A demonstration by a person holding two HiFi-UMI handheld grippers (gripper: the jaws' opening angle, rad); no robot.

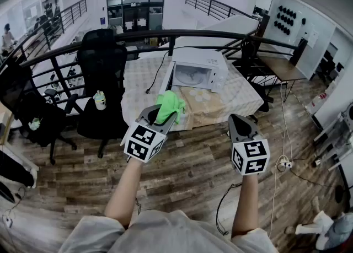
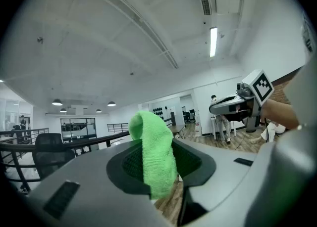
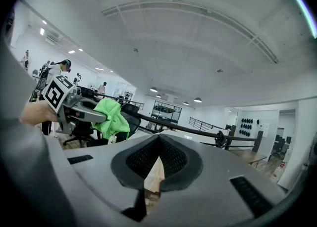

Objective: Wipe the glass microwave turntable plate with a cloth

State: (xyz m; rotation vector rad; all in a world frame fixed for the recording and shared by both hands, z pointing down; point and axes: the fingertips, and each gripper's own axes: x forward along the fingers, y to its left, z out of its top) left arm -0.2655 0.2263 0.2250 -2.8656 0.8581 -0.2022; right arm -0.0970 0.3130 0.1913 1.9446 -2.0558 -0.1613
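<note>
Far left, a black chair (image 1: 100, 62) stands by the railing, out of play. Moving in, the left gripper (image 1: 161, 114) is up in the air, near the person, its jaws clamped on the green cloth (image 1: 170, 106). Its own view shows the cloth (image 2: 153, 152) pinched by one fold, the rest flopping loose over the top. Centre and far, the white microwave (image 1: 205, 69) sits on the table (image 1: 242, 100) with its door swung open, and the pale disc inside looks like the plate (image 1: 189, 76), not yet reached. On the right, the right gripper (image 1: 241, 120) hangs level with the other one, its jaws brought together with nothing between them. Both tools are well apart from the table, so wiping hasn't started. The risks from here: that one-fold pinch is slim, and a hard drag across glass could tug the cloth free. The plate is smooth glass too. If it comes out of the cavity with a poor hold, or gets pushed sideways unbraced, it could slide, knock the microwave wall, or drop.
</note>
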